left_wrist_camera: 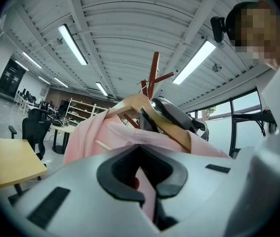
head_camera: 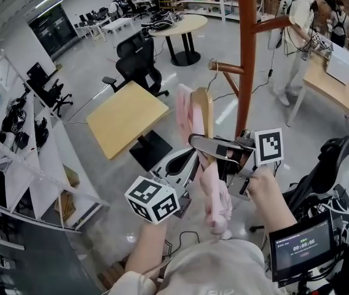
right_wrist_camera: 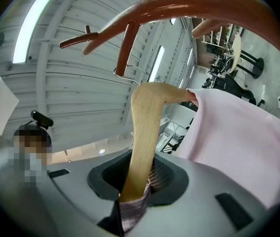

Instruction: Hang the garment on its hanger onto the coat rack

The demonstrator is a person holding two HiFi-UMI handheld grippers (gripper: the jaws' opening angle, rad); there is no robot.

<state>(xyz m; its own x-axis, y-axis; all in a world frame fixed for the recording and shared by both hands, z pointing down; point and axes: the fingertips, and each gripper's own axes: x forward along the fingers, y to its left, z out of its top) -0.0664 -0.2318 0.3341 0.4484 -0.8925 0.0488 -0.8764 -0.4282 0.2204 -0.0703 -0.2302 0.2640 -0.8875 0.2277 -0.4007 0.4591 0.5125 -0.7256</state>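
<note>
A red-brown coat rack [head_camera: 246, 54] stands just ahead, with a short peg [head_camera: 227, 68] that points left. A pink garment [head_camera: 188, 118] hangs on a wooden hanger [head_camera: 204, 110], held up beside the pole. The hanger's metal hook [head_camera: 212, 64] is at the peg's tip; whether it rests on the peg I cannot tell. My right gripper [right_wrist_camera: 135, 194] is shut on the hanger's wooden arm [right_wrist_camera: 142, 132], under the rack's pegs [right_wrist_camera: 125, 43]. My left gripper [left_wrist_camera: 142, 189] is shut on the pink garment's cloth [left_wrist_camera: 105, 137], lower down. The garment's tail [head_camera: 216, 201] droops between both arms.
A square wooden table [head_camera: 128, 115] and a black office chair [head_camera: 139, 63] stand left of the rack. Farther back is a round table [head_camera: 180, 26]. A person [head_camera: 300, 23] stands by a long desk [head_camera: 340, 88] at the right. Shelving [head_camera: 15, 158] lines the left side.
</note>
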